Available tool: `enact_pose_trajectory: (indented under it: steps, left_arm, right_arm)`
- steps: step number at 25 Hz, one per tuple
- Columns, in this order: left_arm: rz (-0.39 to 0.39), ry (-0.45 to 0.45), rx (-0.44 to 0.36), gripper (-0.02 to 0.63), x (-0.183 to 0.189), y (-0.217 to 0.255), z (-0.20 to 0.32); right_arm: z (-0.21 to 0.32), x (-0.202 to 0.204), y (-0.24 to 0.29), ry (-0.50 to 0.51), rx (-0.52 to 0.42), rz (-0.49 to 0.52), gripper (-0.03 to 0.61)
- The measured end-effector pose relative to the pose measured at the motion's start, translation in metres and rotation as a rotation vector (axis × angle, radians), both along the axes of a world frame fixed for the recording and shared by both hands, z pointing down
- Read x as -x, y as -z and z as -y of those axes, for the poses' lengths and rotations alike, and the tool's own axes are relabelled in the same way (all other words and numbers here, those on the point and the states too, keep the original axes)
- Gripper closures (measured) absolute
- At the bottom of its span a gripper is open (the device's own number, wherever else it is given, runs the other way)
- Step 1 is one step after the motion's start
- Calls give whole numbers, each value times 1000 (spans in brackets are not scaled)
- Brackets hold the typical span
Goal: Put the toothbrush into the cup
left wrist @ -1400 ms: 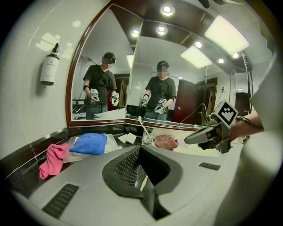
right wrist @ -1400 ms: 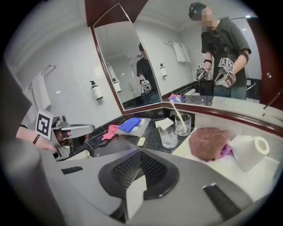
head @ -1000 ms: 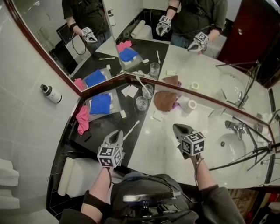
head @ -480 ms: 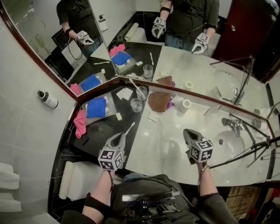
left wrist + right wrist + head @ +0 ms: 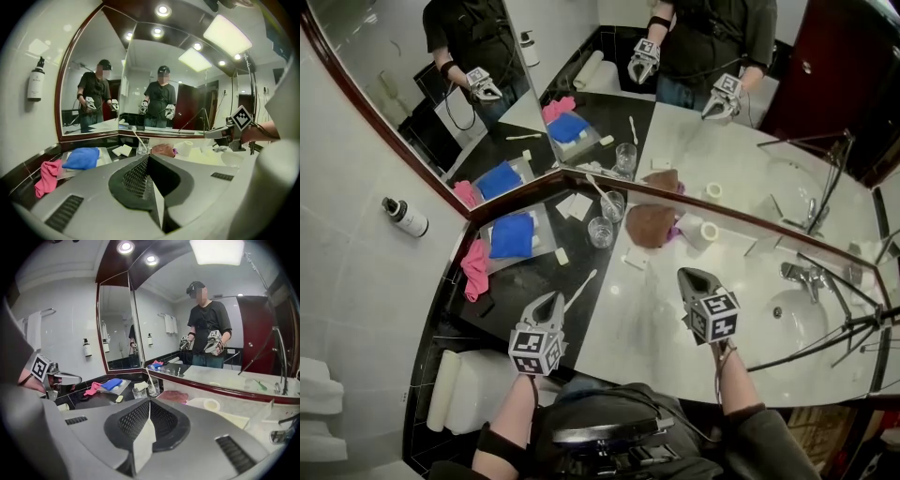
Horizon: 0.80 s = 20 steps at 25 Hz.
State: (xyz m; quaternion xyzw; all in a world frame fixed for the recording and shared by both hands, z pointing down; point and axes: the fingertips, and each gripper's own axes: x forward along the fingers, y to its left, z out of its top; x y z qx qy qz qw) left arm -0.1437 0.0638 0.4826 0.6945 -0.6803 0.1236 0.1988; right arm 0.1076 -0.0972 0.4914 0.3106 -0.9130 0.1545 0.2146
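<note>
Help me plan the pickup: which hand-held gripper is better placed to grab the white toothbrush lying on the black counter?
Left: the left hand-held gripper sits right by the white plastic toothbrush, while the right hand-held gripper is farther off.

Head view is taken from above, angled steeply down onto the tabletop and corner mirror. Each gripper view is taken low and close, along its own jaws, toward the mirror. Cup and pink cloth are shared by all three.
</note>
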Motion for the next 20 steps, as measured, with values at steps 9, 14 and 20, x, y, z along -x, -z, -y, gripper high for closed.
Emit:
enact_pose_trajectory:
  steps: [9, 14, 20]
  left_arm:
    - [-4, -29, -15, 614, 42, -1, 14]
    - [-24, -56, -13, 614, 60, -11, 29]
    - [-34, -66, -15, 614, 79, -24, 51]
  right_arm:
    - [54, 138, 6, 171, -72, -100, 411]
    - [96, 204, -7, 210, -90, -179, 377]
    - [141, 255, -47, 248, -74, -294, 359]
